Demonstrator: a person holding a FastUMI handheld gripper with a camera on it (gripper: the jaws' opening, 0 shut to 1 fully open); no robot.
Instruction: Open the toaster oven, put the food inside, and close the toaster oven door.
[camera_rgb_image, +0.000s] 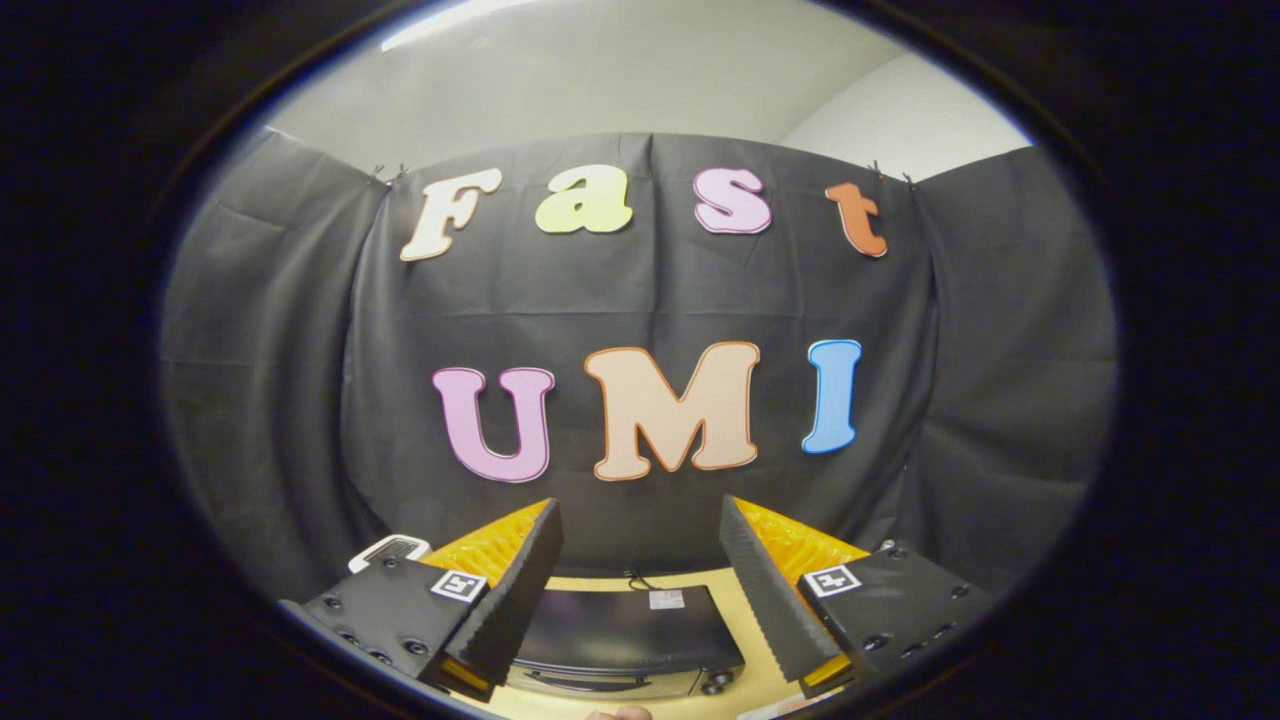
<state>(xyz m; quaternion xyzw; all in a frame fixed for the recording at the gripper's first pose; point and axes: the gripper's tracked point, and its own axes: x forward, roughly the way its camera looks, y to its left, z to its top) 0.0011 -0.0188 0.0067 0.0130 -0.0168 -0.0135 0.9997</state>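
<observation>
Toaster oven (625, 630) door looks shut below us; gripper (640, 590) wide apart, holding nothing, so all steps left.

We see our tool (640, 590) held high and level, its two fingers spread wide apart with a broad gap between them and nothing gripped. Both fingers (520, 590) angle inward toward their tips, ridged inner faces turned to each other. Each finger mount carries a small square marker.
</observation>
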